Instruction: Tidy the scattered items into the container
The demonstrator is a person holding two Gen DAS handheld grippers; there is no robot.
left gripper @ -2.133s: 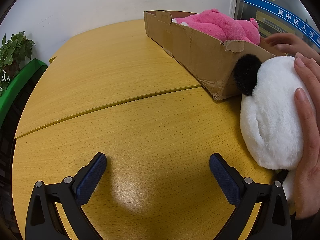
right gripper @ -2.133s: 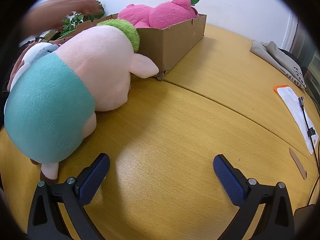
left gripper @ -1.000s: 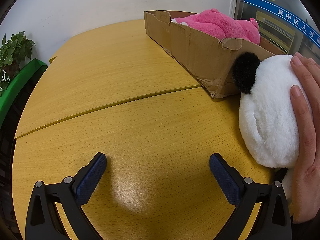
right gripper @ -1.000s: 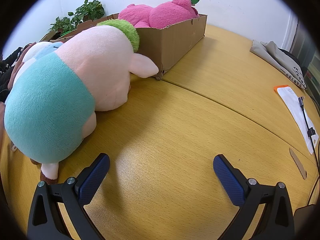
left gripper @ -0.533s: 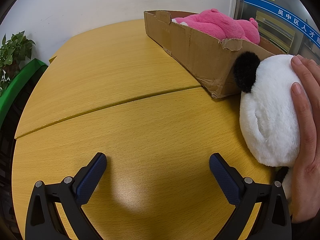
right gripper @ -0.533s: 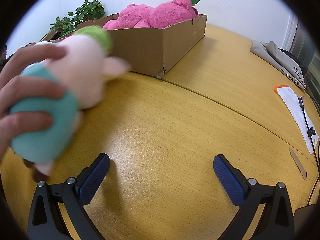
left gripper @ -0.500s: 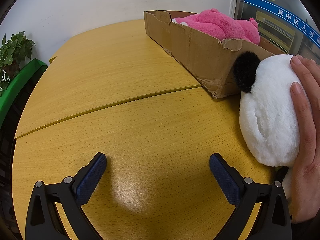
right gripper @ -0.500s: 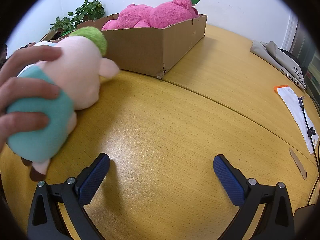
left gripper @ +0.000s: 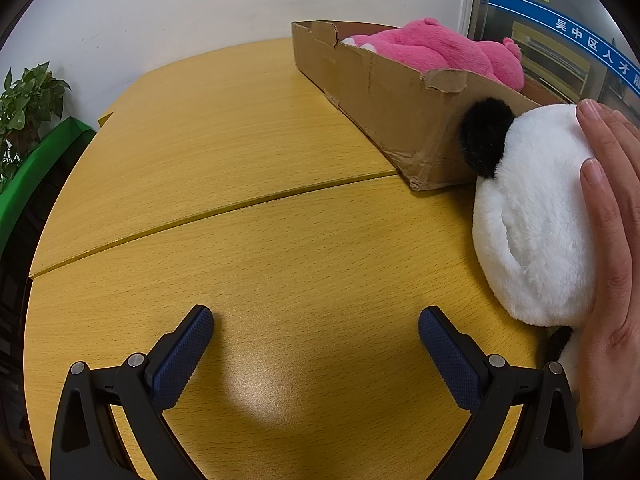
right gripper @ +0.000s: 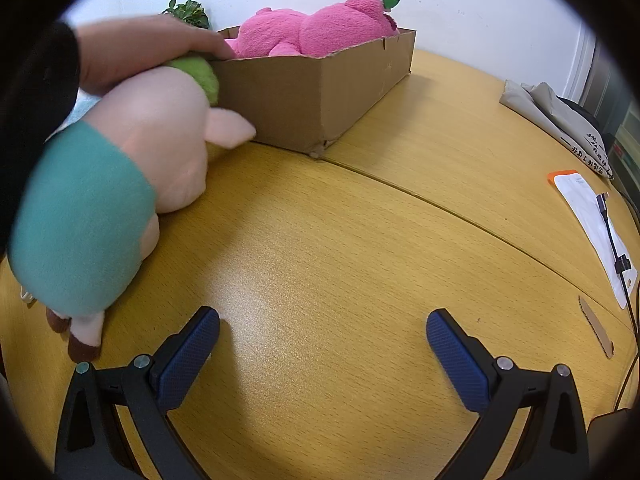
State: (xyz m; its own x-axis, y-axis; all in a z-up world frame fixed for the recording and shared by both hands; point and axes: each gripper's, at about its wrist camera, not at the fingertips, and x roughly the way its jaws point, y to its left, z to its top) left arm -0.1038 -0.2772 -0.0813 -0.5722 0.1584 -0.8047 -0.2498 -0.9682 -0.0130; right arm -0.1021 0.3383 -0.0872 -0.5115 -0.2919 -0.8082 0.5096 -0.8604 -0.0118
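While my left gripper (left gripper: 316,344) and right gripper (right gripper: 323,344) both gape empty over the yellow wooden table (right gripper: 360,240), the pale-pink plush pig in a teal shirt (right gripper: 120,184) lies against the brown cardboard box (right gripper: 320,92), a bare hand (right gripper: 140,50) on its head. It looks light, soft and squashy; I'd pinch its narrow middle.

Brown cardboard box (right gripper: 320,92); pink plush (right gripper: 316,28); white panda plush (left gripper: 532,216), black ear; peach pig plush (right gripper: 120,176), teal shirt, green cap; yellow woodgrain table (right gripper: 360,240).
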